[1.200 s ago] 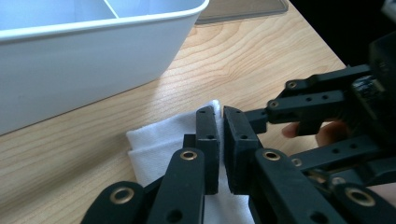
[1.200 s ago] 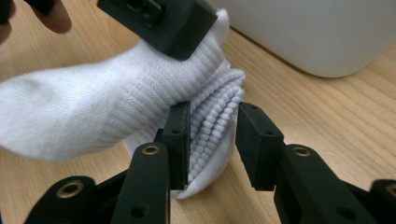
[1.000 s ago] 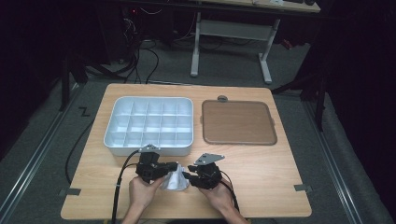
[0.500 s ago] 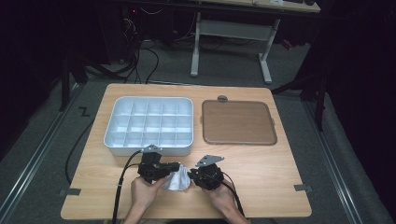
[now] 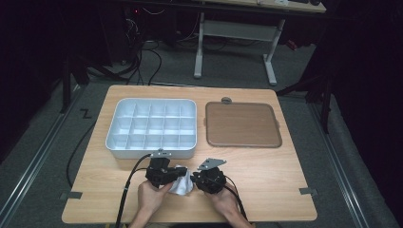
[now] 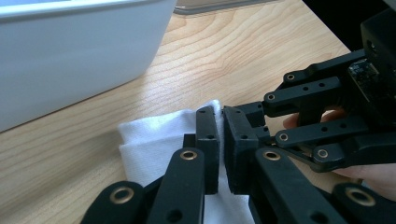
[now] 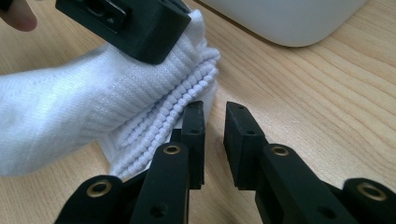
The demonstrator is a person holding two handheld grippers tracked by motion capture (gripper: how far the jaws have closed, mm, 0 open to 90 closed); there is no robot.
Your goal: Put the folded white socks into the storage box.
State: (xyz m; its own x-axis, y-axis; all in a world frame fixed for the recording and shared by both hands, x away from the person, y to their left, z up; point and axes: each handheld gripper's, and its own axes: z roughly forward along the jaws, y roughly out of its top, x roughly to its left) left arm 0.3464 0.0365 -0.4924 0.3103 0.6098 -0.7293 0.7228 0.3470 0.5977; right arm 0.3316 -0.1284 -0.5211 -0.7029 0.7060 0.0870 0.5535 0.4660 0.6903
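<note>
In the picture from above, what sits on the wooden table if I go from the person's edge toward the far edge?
The person's hands, then the two hand-held grippers with a white cloth between them, then the white compartment tray beside the brown tray, then a small grey round thing at the far edge.

The table [image 5: 266, 166] is lit evenly from above while the room around it stays dark. Both gripper views are bright and sharp, only the nearest jaw parts slightly soft.
</note>
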